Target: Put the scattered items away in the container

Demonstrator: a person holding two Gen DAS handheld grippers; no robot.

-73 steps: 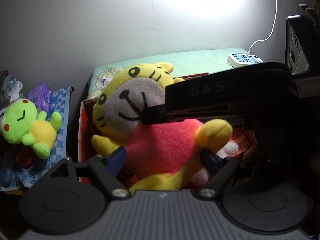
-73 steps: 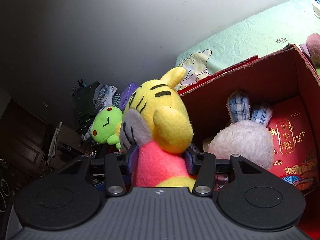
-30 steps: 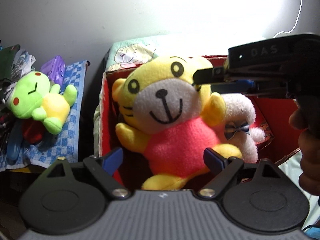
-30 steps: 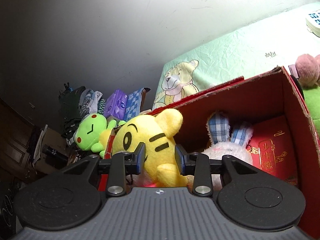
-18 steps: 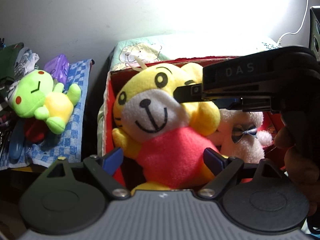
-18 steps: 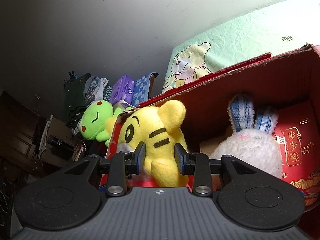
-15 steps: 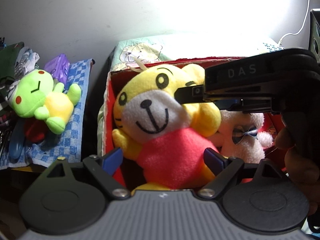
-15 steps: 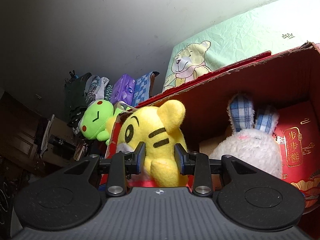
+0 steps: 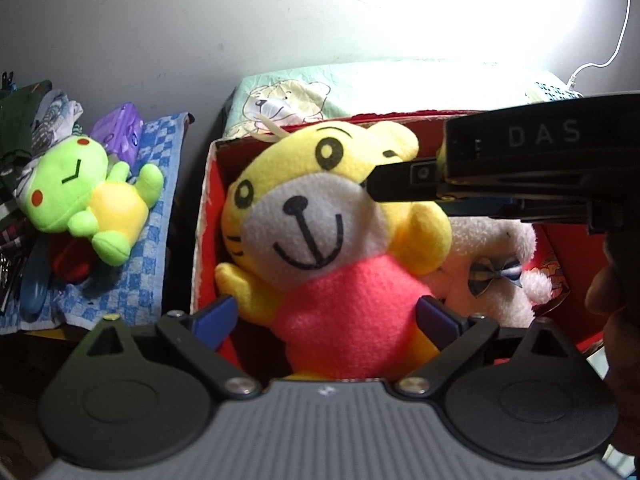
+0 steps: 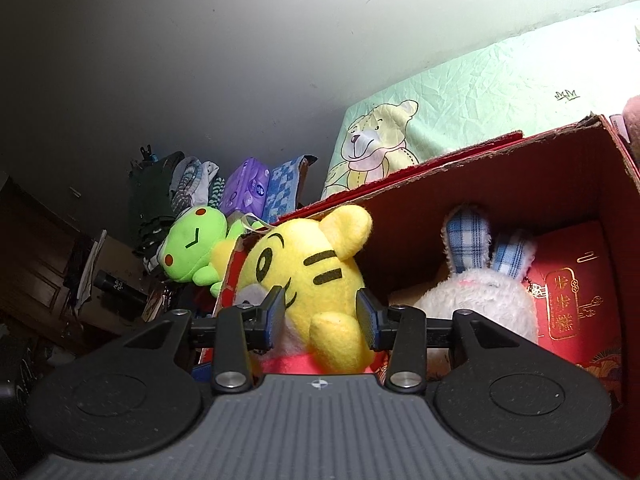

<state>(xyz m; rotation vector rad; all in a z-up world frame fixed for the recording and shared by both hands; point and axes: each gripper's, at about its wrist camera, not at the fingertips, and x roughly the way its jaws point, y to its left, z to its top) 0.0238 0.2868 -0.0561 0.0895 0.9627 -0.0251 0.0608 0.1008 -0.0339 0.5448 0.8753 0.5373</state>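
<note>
While both sets of jaws have just been opening, the tiger plush (image 9: 344, 248) now sits inside the red box (image 10: 500, 184), left gripper (image 9: 326, 316) spread clear, right gripper (image 10: 322, 316) loosened around its head, box wall just beside.

"DAS" stands on the right claw (image 9: 404, 188); red packet (image 10: 568, 304) bears gold Chinese characters.

Our left gripper (image 9: 326, 316) has just opened wide; our right gripper (image 10: 322, 316) has loosened too, its pads apparently clear of anything.
</note>
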